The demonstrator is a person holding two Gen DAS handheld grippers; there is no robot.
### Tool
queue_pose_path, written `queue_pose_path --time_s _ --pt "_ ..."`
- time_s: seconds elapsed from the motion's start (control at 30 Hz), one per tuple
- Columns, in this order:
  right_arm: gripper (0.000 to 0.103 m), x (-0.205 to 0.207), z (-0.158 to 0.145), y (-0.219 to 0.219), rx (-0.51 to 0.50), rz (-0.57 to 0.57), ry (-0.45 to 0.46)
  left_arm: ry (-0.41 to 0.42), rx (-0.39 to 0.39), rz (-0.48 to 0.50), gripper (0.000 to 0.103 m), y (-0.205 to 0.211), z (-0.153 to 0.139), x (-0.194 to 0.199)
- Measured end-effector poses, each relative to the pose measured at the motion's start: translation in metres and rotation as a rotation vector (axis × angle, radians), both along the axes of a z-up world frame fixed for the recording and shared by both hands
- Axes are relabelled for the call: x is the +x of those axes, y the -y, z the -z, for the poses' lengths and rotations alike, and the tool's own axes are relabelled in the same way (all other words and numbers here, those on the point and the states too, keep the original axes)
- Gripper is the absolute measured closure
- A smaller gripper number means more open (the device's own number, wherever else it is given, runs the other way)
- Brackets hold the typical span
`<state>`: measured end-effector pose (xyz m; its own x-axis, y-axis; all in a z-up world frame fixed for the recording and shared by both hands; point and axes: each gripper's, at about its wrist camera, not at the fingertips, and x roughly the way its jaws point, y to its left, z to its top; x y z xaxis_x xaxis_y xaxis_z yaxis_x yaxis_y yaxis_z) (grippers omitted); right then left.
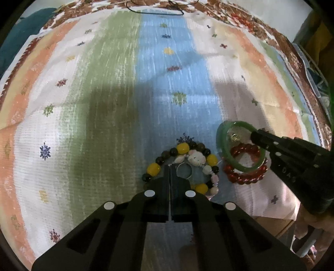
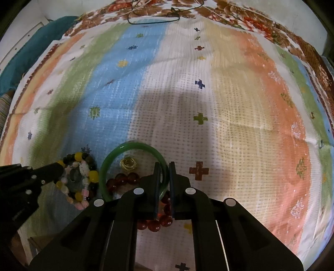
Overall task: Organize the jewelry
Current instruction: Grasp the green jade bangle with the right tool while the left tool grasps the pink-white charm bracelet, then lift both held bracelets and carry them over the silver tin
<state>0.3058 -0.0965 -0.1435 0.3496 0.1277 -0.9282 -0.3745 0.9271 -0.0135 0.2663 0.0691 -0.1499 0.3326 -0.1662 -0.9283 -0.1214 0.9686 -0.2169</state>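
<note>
A green jade bangle (image 2: 133, 147) rests tilted on a red bead bracelet (image 2: 154, 225), with a small gold ring (image 2: 128, 164) inside its loop. My right gripper (image 2: 164, 166) is shut on the bangle's right side; it also shows in the left wrist view (image 1: 253, 134) gripping the bangle (image 1: 224, 146) over the red bracelet (image 1: 246, 177). My left gripper (image 1: 169, 166) is shut and empty, its tips over a bracelet of yellow, dark and shell beads (image 1: 181, 149) with a silver ring (image 1: 183, 170) inside it. That beaded bracelet (image 2: 83, 179) lies left of the bangle.
Everything lies on a striped cloth (image 1: 117, 93) of green, blue, white and orange bands with small flower marks. A thin dark cord (image 2: 154, 15) lies at the far edge on a brown floral border. A teal cloth (image 2: 23, 56) sits far left.
</note>
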Motion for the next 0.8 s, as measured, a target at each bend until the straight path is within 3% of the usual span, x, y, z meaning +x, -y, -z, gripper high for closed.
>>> queue_pose_path --time_s 0.43,0.53,0.8 --pt "0.094 -0.003 -0.004 0.001 -0.004 -0.003 0.009 -0.028 -0.008 0.003 0.102 0.009 0.002 0.002" --pt "0.094 -0.003 -0.003 0.001 -0.004 -0.003 0.003 -0.041 0.017 0.003 0.087 0.010 0.006 0.002" --pt "0.094 -0.002 -0.002 0.002 0.003 0.001 -0.005 -0.048 0.011 0.014 0.074 0.011 0.012 0.001"
